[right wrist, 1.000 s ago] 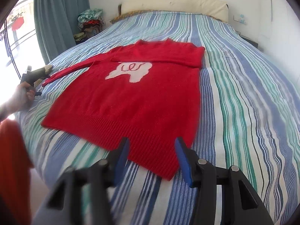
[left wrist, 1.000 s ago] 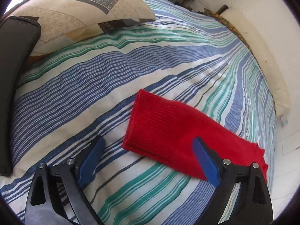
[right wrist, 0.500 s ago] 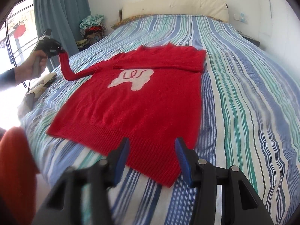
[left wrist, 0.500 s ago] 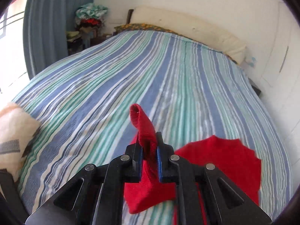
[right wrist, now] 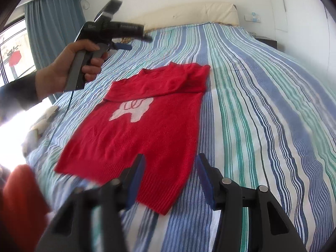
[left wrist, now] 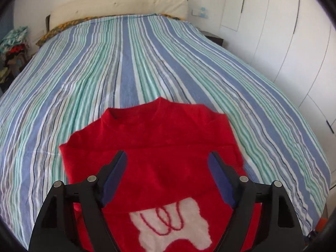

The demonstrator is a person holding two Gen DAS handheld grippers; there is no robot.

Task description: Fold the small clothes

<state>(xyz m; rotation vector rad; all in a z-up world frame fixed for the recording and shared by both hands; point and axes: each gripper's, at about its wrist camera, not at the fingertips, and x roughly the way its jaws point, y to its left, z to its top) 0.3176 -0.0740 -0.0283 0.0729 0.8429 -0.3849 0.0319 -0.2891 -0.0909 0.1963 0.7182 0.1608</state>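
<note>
Striped bedspread (left wrist: 147, 67) meets a cream headboard (left wrist: 117, 6); white wardrobe doors (left wrist: 294, 42) right; blue curtain (right wrist: 54, 31) by bright window (right wrist: 12, 48).

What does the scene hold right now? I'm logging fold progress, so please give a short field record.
garment: red sweater, lying flat on the striped bedspread
sleeves: both folded across the chest, partly covering the white motif
hem: unfolded, nearest the right gripper
left gripper: open, held above the sweater's chest, holding nothing
right gripper: open, empty, at the hem
headboard: cream, at the far end
</note>
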